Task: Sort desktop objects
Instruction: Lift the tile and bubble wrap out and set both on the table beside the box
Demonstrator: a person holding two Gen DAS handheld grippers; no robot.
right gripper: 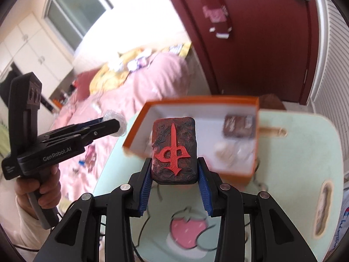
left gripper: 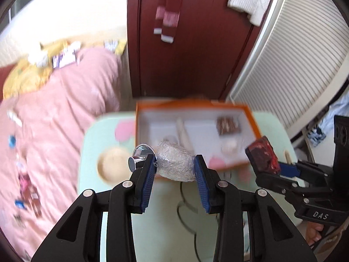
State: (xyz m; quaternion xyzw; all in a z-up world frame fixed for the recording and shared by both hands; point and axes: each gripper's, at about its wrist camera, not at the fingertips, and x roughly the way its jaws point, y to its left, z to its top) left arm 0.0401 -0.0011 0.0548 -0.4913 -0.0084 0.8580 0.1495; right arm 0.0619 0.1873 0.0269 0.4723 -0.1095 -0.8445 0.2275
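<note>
My left gripper is shut on a bubble-wrapped bundle with a shiny chrome piece sticking out at its left. It hangs over the front edge of an orange box with a white inside. My right gripper is shut on a dark block with a red raised symbol, held just in front of the orange box. In the left wrist view the right gripper holds the dark block at the right. The left gripper appears at the left of the right wrist view, held by a hand.
The box stands on a mint-green table with a strawberry picture. Inside lie a brown wrapped piece, a cream stick and a pale round thing. A wooden dish sits front left. A pink bed lies left, a dark red door behind.
</note>
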